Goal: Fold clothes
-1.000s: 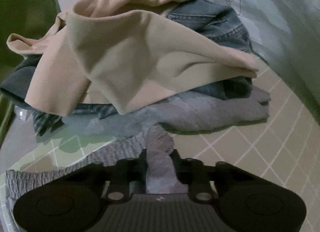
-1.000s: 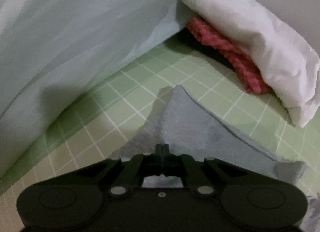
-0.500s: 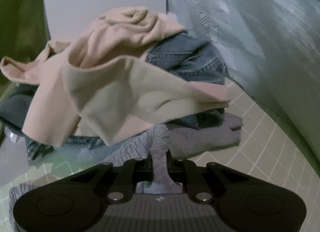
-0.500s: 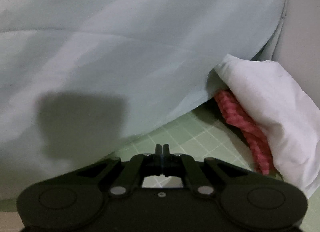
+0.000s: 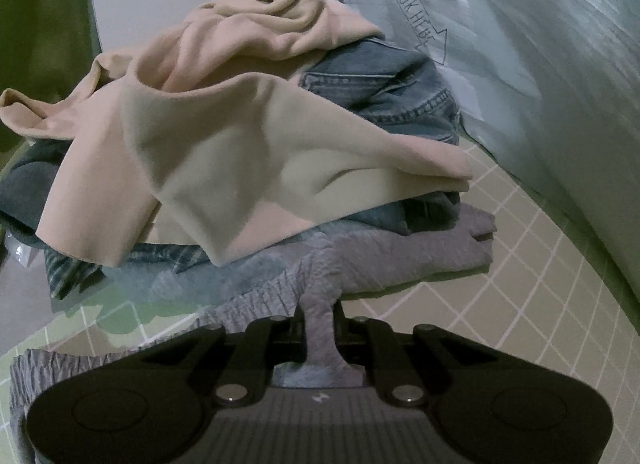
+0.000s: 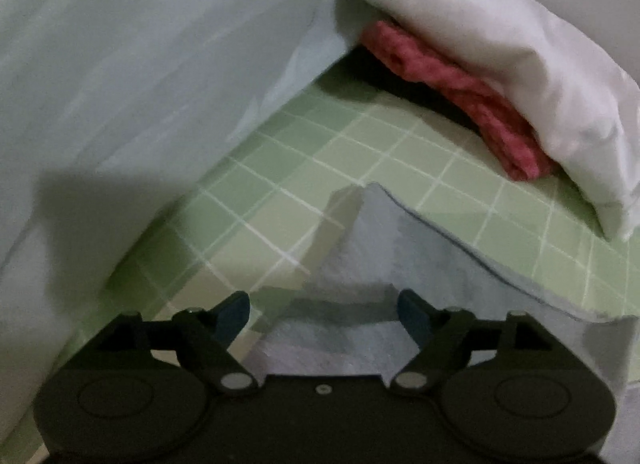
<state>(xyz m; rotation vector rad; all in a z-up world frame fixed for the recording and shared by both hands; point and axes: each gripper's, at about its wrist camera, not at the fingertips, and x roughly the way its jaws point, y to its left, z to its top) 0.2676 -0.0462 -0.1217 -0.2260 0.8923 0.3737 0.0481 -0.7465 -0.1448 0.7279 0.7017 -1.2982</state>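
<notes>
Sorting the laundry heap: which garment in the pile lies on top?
The peach-beige soft top. It drapes over the blue denim jeans and the grey ribbed knit garment, whose edge is pinched by the left gripper.

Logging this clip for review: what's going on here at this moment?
A person is folding clothes on a green grid mat with two handheld tools. The left tool is shut on a fold of the grey garment, beside a heap topped by a beige top. The right tool is opening over the garment's corner, its pads clear of the cloth.
</notes>
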